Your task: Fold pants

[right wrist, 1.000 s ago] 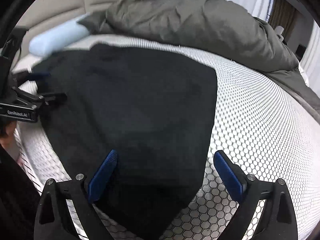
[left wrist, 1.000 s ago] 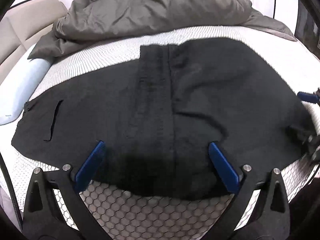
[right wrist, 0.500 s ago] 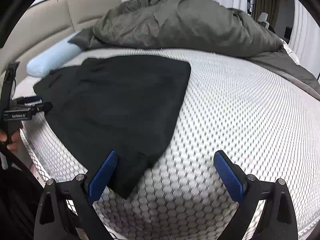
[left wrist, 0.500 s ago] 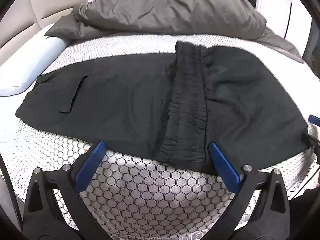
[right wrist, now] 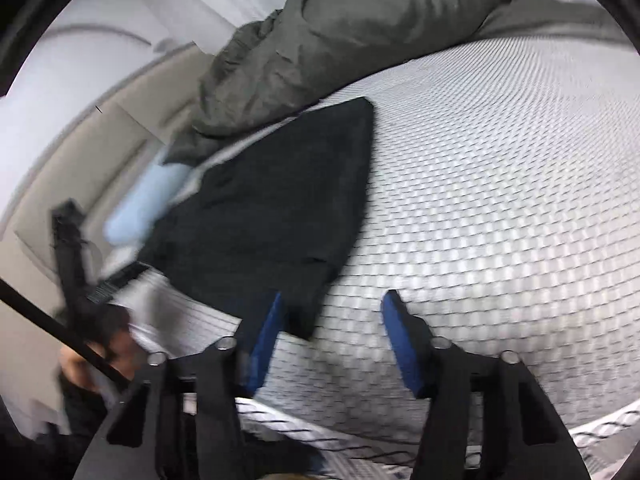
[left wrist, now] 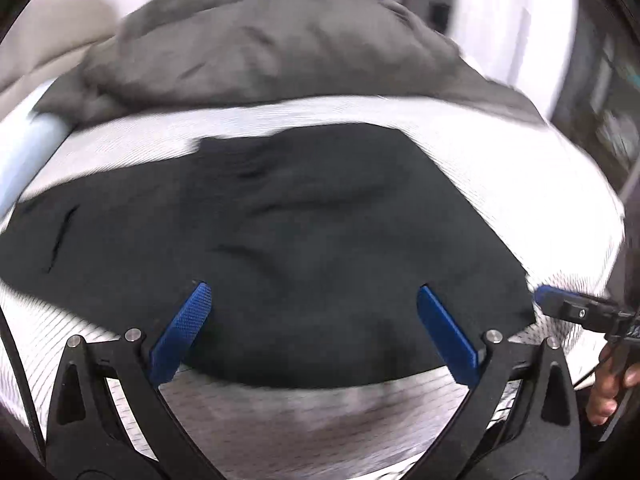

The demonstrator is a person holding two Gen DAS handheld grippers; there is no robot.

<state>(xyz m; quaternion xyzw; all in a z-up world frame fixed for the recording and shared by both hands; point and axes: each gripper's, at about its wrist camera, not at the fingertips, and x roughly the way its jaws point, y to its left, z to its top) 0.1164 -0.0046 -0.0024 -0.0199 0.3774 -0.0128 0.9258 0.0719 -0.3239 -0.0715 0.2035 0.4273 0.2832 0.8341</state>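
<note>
The left hand-held gripper (left wrist: 310, 320) is spread wide, its blue fingers (left wrist: 182, 334) poised over the near edge of the black pants (left wrist: 280, 248) with nothing between them; whether the tips touch the cloth cannot be told through the blur. The right hand-held gripper (right wrist: 330, 332) is also parted, though less widely, and empty: its left blue finger (right wrist: 266, 344) sits at the near corner of the pants (right wrist: 276, 216), and its right finger (right wrist: 402, 344) is over bare bedcover. In the left wrist view the right hand-held gripper (left wrist: 568, 306) appears at the right edge, its blue tip just beside the right corner of the pants, with the person's hand (left wrist: 610, 384) wrapped around its handle below. In the right wrist view the left hand-held gripper's black frame (right wrist: 74, 264) shows at the left, heavily blurred. The pants lie flat on the bed, folded over into a broad dark shape with a slit pocket (left wrist: 60, 240) visible toward the left end and a few soft wrinkles across the middle. They rest on a white bedcover (right wrist: 500, 184) with a honeycomb pattern. Beyond the pants a rumpled grey duvet (left wrist: 260, 44) is heaped along the far side of the bed, and a pale blue pillow (right wrist: 148, 204) lies near the left end of the pants, beside the beige headboard (right wrist: 80, 152).
</note>
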